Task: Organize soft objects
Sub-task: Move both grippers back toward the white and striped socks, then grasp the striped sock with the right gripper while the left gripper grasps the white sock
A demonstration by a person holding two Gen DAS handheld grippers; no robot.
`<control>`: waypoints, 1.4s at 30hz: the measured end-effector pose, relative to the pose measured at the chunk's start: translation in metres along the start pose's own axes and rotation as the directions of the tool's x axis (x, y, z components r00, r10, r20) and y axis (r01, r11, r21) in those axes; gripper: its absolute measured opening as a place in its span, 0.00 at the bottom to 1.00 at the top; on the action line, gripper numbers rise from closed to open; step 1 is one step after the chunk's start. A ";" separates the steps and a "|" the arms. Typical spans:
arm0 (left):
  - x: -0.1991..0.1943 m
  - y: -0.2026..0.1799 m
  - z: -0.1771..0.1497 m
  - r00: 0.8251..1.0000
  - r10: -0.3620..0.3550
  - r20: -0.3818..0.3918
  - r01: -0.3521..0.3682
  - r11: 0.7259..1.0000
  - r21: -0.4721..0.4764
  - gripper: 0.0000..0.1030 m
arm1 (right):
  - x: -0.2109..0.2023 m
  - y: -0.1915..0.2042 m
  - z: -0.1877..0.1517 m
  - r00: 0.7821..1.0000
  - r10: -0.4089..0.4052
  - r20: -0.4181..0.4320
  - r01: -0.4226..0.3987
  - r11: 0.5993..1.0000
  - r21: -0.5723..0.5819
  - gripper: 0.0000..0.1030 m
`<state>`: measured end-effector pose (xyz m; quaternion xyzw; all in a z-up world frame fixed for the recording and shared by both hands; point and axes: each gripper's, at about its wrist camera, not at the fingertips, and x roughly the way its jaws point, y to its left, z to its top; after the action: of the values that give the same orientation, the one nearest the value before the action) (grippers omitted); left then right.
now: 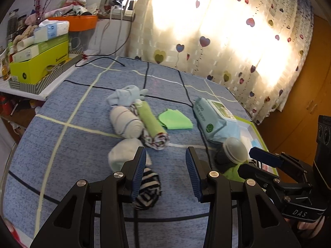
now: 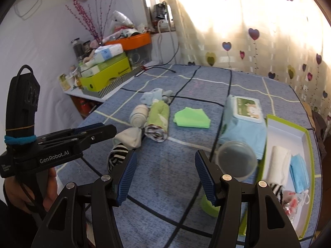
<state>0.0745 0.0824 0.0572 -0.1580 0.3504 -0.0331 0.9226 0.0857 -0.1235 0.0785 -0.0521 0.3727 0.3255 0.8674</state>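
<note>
Both grippers hang above the blue checked table (image 1: pixel 68 107) with nothing held. The left gripper (image 1: pixel 165 171) has its jaws spread wide and empty; the right gripper (image 2: pixel 165 177) likewise stands spread and empty.

The soft items lie in a loose cluster at centre frame in both views: a pale blue sock bundle (image 1: pixel 126 95), a cream rolled cloth (image 1: pixel 126 122), a green-and-patterned roll (image 1: pixel 154 128), a flat green cloth (image 1: pixel 175 119), a white sock ball (image 1: pixel 124 155) and a black-and-white striped sock (image 1: pixel 148 188).

The governing relation is this. In the left wrist view the striped sock sits at lower centre, just below and inside the left-hand finger, partly hidden by it, long axis running roughly along the fingers. The white sock ball touches or nearly touches it, just beyond. In the right wrist view the same striped sock (image 2: pixel 116 157) lies at lower left, outside the jaws. The left gripper is therefore judged the nearer.

The green-rimmed box (image 2: pixel 306 144), at the right edge of the right wrist view, already holds a white roll (image 2: pixel 279 163) and a blue face mask (image 2: pixel 299 171). It is the likely destination and lies on the right gripper's side. A wet-wipes pack (image 2: pixel 242 124) and a clear-lidded jar (image 2: pixel 236 159) stand between cluster and box.

Judgement: a small shift left and down would centre the striped sock in the left jaws.
</note>
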 end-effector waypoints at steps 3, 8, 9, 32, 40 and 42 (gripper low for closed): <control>-0.002 0.012 -0.001 1.000 0.013 0.006 -0.013 1.000 -0.017 0.40 | 0.010 0.010 0.000 1.000 0.023 -0.019 -0.024 1.000 -0.014 0.57; -0.004 0.032 -0.001 1.000 0.029 0.007 -0.028 0.998 -0.048 0.40 | 0.030 0.025 -0.002 0.996 0.059 -0.060 -0.061 0.998 -0.029 0.57; -0.005 0.036 -0.001 0.999 0.032 0.007 -0.032 0.998 -0.053 0.40 | 0.032 0.027 -0.002 0.996 0.067 -0.065 -0.069 0.997 -0.031 0.57; 0.011 0.091 -0.006 0.999 0.035 -0.039 -0.040 0.989 -0.145 0.40 | 0.129 0.071 -0.009 0.959 0.160 -0.236 -0.174 0.984 -0.040 0.57; 0.026 0.085 -0.007 0.997 0.002 -0.073 -0.012 0.991 -0.136 0.40 | 0.128 0.064 -0.015 0.960 0.138 -0.242 -0.157 0.986 -0.062 0.12; 0.030 0.083 -0.007 0.997 -0.011 -0.080 0.000 0.991 -0.132 0.40 | 0.125 0.062 -0.015 0.963 0.132 -0.236 -0.152 0.986 -0.068 0.11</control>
<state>0.0878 0.1539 0.0071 -0.2180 0.3883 -0.0188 0.8952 0.1025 -0.0140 -0.0078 -0.0994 0.4594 0.3943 0.7897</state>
